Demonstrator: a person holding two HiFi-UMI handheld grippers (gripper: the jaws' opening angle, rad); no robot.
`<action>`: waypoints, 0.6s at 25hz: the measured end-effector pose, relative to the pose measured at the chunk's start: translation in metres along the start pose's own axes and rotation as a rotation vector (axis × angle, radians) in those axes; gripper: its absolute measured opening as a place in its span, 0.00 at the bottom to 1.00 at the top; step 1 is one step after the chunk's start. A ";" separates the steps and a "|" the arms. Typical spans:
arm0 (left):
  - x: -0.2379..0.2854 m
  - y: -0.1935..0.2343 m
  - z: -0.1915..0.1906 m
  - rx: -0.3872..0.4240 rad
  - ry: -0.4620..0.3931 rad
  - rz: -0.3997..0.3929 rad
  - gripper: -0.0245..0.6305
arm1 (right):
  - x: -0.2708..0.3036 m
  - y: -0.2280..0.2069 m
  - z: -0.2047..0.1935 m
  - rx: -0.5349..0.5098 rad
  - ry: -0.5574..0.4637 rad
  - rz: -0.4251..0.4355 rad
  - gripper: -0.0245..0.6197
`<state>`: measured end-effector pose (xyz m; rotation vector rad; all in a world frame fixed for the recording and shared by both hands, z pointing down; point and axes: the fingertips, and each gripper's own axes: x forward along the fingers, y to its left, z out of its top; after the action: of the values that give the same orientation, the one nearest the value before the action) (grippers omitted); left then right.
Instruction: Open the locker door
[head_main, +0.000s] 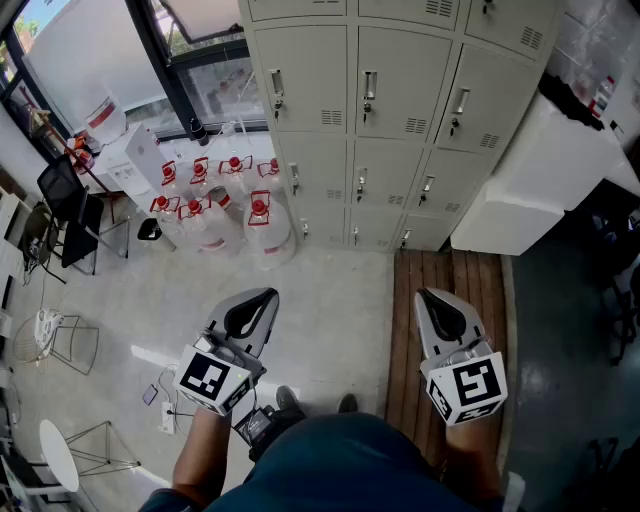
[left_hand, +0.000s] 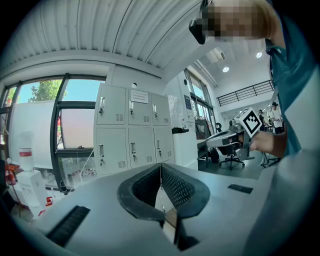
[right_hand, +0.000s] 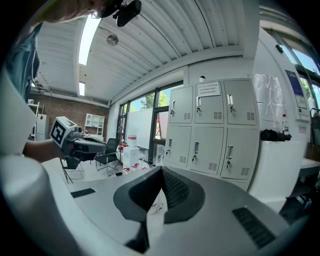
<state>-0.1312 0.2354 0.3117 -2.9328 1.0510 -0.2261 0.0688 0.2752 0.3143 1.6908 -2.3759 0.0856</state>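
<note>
- Head view: the left gripper (head_main: 258, 300) and the right gripper (head_main: 430, 298) hang side by side over the floor, well apart from the lockers (head_main: 390, 120).
- Each gripper view shows its jaws pressed together (tips meeting), with nothing between them.
- Every locker door in view is closed.
- Water jugs (head_main: 225, 200) stand left of the lockers.

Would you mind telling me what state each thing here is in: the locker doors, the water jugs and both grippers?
locker doors: every door in view is shut.
left gripper: jaws together, nothing between them.
right gripper: jaws together, nothing between them.
water jugs: upright, red caps on.
</note>
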 end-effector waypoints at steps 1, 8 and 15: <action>0.001 0.000 -0.001 0.002 0.001 0.000 0.07 | 0.000 -0.001 -0.001 -0.001 0.000 -0.001 0.10; 0.000 0.001 -0.004 0.009 0.022 0.010 0.07 | 0.000 -0.001 -0.003 0.001 0.001 -0.001 0.10; -0.001 0.000 -0.007 0.002 0.040 0.026 0.07 | 0.000 -0.002 -0.004 0.006 -0.004 0.004 0.10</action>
<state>-0.1334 0.2363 0.3182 -2.9228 1.0930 -0.2856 0.0709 0.2749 0.3180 1.6905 -2.3849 0.0900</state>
